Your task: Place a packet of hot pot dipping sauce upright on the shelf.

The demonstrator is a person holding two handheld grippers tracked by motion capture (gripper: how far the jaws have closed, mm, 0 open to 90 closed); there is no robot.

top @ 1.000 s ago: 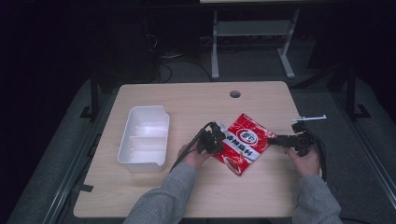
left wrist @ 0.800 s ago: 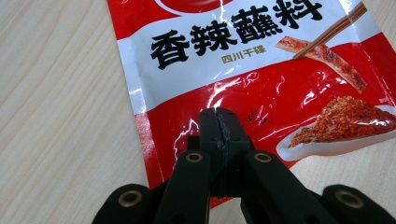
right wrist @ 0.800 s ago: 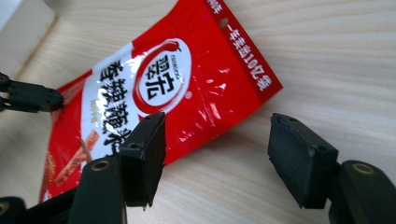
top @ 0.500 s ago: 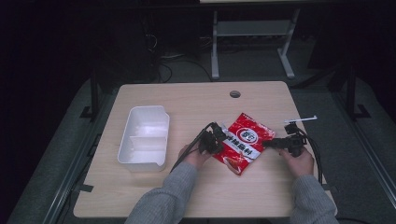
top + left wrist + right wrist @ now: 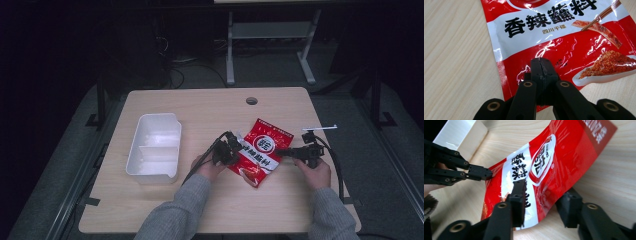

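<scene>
Since a second ago, right gripper (image 5: 541,202) has been closing its jaws around the red seasoning pouch (image 5: 261,151), pads not yet pressing. Left gripper (image 5: 541,72) pinches the pouch's opposite edge. Glossy film could slip out sideways.

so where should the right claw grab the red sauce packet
On the flat side edge of the red sauce packet, opposite the left claw already clamped there. The right claw, just closing, straddles that edge; coming in level from the side suits the thin, lifted film.
</scene>
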